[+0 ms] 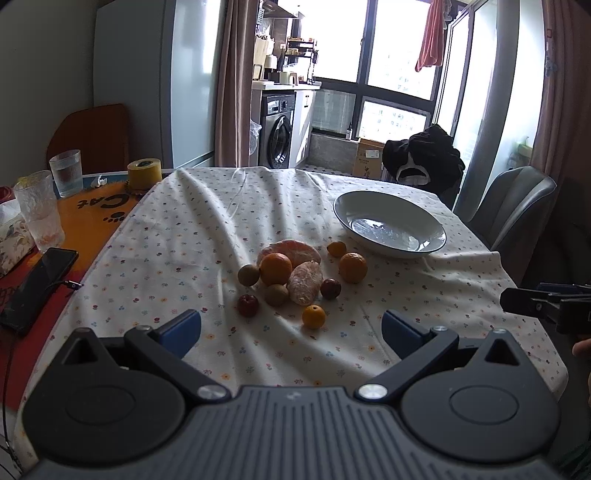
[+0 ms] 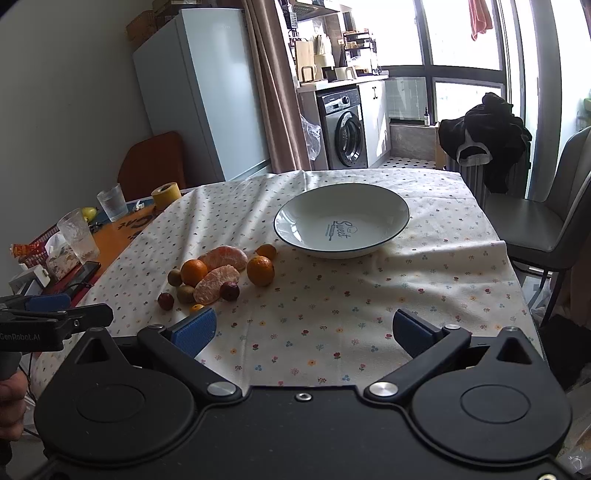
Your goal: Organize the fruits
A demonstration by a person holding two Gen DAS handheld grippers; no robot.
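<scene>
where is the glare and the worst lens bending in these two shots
Left wrist view: the windows are blown out white, and their light glares off the bottom of the plate; the fridge bows near the edge. Right wrist view: the windows are overexposed too, the plate shows its print without glare, and the table edge curves. Both grippers look sharp.

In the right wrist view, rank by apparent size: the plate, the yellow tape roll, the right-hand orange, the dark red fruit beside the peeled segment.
1. plate
2. orange
3. tape roll, close to the orange; it sits farther away, so unsure
4. dark red fruit
</scene>
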